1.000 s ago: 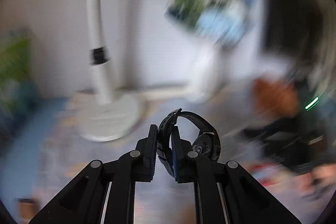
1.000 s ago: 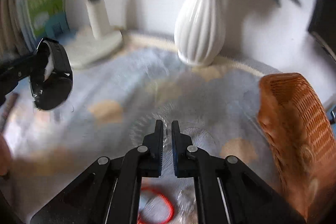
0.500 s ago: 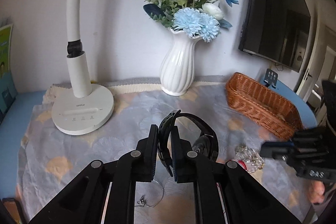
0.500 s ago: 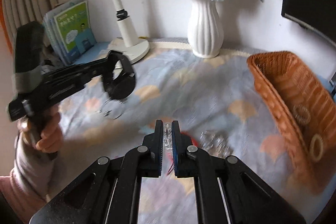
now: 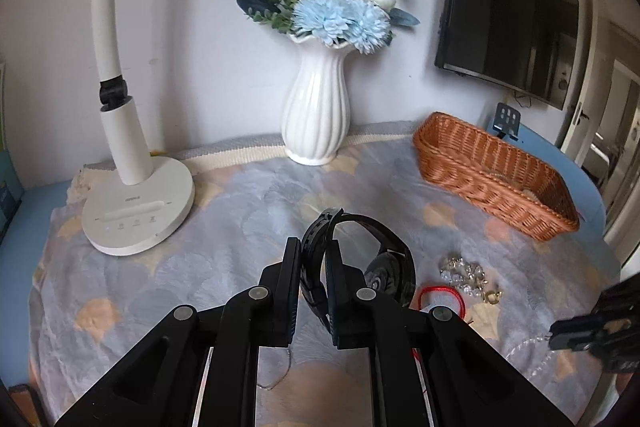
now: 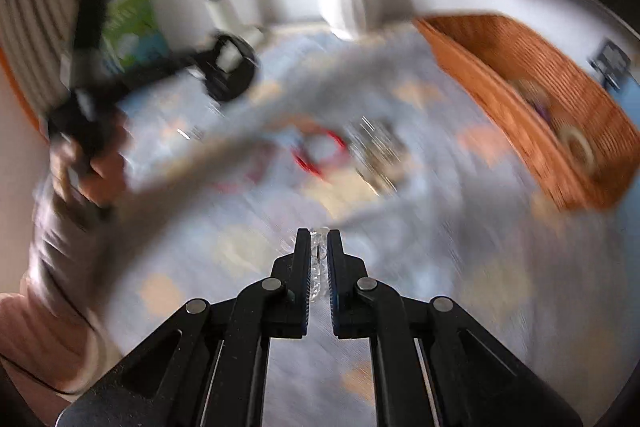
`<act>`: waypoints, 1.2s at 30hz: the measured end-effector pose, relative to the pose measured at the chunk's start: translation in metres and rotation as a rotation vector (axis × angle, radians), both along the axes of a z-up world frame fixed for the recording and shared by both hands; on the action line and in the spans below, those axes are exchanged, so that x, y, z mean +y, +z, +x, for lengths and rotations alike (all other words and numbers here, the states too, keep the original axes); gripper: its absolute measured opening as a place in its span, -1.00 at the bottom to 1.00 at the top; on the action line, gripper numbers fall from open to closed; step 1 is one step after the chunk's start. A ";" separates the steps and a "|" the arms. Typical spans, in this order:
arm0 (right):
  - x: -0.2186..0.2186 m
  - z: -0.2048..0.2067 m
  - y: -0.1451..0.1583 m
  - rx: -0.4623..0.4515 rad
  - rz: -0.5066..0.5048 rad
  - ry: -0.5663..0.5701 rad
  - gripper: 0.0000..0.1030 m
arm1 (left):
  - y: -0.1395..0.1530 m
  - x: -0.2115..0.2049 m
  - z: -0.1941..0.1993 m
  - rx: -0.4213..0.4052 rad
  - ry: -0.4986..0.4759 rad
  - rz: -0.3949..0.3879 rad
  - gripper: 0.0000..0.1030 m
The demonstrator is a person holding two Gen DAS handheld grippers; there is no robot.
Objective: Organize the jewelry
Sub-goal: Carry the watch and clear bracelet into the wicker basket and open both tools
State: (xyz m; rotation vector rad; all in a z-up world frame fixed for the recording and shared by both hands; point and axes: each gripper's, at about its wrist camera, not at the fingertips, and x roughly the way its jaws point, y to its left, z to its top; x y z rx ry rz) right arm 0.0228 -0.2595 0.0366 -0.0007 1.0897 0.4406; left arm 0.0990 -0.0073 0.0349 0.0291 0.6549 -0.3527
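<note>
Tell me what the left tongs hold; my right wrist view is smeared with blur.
Observer: The left tongs are shut on the strap of a black wristwatch.
Operator: What's loose on the cloth?
Observer: A red cord bracelet and a clear crystal bracelet lie just right of that watch.
Operator: And my side?
Observer: Your right tongs grip a clear bead strand that curves away from their tip.

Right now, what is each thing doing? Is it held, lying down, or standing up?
Left gripper: shut on the watch.
Watch: held up off the cloth by its strap.
Right gripper: shut on a clear bead chain.
Red loop: lying flat on the cloth.
Crystal bracelet: lying on the cloth.
Basket: upright, a few pieces inside.
Vase: standing, holding flowers.
Lamp: standing.
</note>
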 end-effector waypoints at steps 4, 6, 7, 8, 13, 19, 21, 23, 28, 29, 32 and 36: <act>-0.015 -0.006 -0.014 0.014 -0.005 -0.034 -0.79 | -0.003 -0.004 0.001 0.009 -0.006 0.016 -0.78; -0.016 -0.006 -0.016 0.020 0.006 -0.018 -0.79 | -0.005 -0.006 0.002 0.014 -0.008 0.025 -0.77; -0.014 -0.006 -0.017 0.016 -0.004 -0.009 -0.78 | -0.006 -0.007 0.003 0.016 -0.009 0.028 -0.76; -0.010 -0.005 -0.017 0.009 -0.023 0.003 -0.74 | -0.006 -0.007 0.003 0.018 -0.010 0.032 -0.76; 0.005 0.001 -0.028 -0.009 -0.100 0.057 -0.55 | -0.009 -0.011 0.003 0.022 -0.015 0.053 -0.75; 0.023 -0.019 -0.026 -0.089 -0.212 0.173 -0.83 | -0.015 -0.018 0.006 0.036 -0.023 0.072 -0.75; 0.021 -0.024 -0.024 -0.081 -0.209 0.184 -0.83 | -0.015 -0.021 0.007 0.042 -0.038 0.068 -0.75; 0.012 -0.028 -0.016 -0.079 -0.201 0.175 -0.83 | -0.012 -0.026 0.007 0.058 -0.059 0.055 -0.75; -0.024 -0.031 0.027 -0.158 -0.191 0.104 -0.83 | 0.024 -0.059 -0.004 0.015 -0.136 0.087 -0.75; -0.032 -0.030 0.034 -0.175 -0.196 0.089 -0.83 | 0.035 -0.069 -0.005 0.000 -0.155 0.090 -0.75; -0.056 -0.021 0.061 -0.236 -0.238 0.036 -0.83 | 0.062 -0.099 0.004 -0.020 -0.194 0.086 -0.75; -0.099 0.010 0.090 -0.289 -0.288 -0.080 -0.83 | 0.080 -0.150 0.028 -0.030 -0.229 0.093 -0.75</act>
